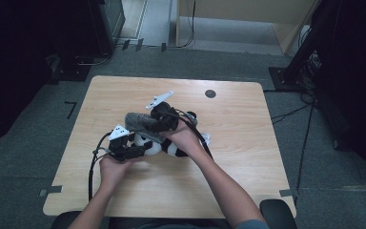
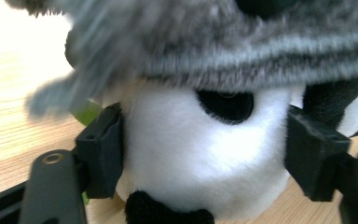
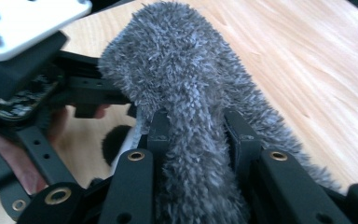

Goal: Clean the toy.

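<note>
A black-and-white panda plush (image 1: 174,149) lies near the middle of the wooden table (image 1: 238,124). My left gripper (image 1: 142,150) comes in from the left. Its jaws press on both sides of the plush's white head (image 2: 200,158), so my left gripper (image 2: 205,154) is shut on it. A grey furry cloth piece (image 1: 138,123) drapes over the top of the head (image 2: 242,51). My right gripper (image 1: 158,125) holds that piece from above. In the right gripper view its jaws pinch a fold of the grey fur (image 3: 191,84), with my right gripper (image 3: 198,135) shut on it.
A small dark round mark (image 1: 210,93) sits near the table's far edge. A bit of green (image 2: 86,112) peeks out behind the plush. Black cables (image 1: 94,164) trail from the grippers toward the near left. Dark equipment stands on the floor around the table.
</note>
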`<action>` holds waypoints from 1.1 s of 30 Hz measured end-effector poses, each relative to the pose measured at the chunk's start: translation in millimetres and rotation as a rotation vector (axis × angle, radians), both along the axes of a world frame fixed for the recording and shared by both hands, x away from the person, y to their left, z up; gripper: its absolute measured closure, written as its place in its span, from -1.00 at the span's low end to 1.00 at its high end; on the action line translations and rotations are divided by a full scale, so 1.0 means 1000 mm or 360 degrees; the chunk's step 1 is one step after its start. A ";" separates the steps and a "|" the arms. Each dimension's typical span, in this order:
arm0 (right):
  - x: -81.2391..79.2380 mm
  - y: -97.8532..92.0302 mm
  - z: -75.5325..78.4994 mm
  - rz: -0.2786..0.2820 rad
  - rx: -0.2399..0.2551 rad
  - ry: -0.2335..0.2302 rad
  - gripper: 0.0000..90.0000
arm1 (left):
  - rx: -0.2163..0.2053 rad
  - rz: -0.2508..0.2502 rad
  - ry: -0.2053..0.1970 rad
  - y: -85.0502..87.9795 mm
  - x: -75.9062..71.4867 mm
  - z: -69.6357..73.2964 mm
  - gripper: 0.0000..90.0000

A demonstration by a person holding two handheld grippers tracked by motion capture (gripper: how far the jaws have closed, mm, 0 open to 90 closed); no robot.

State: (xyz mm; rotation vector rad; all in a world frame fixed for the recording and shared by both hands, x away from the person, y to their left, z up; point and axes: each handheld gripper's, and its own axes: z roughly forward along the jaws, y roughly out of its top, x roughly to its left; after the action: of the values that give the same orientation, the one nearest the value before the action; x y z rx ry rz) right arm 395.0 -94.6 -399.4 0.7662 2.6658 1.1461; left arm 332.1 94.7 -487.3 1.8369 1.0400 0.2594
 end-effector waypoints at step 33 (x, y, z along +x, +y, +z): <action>-0.005 -0.028 0.035 -0.0154 0.0024 -0.0128 0.60 | -0.0070 -0.0052 -0.0023 0.005 0.002 -0.003 -0.55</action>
State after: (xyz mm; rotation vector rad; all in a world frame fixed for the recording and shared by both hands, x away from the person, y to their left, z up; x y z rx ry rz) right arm 390.1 -123.0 -364.4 0.8237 2.5283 1.1488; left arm 334.5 99.6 -490.5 1.8082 0.9978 0.2282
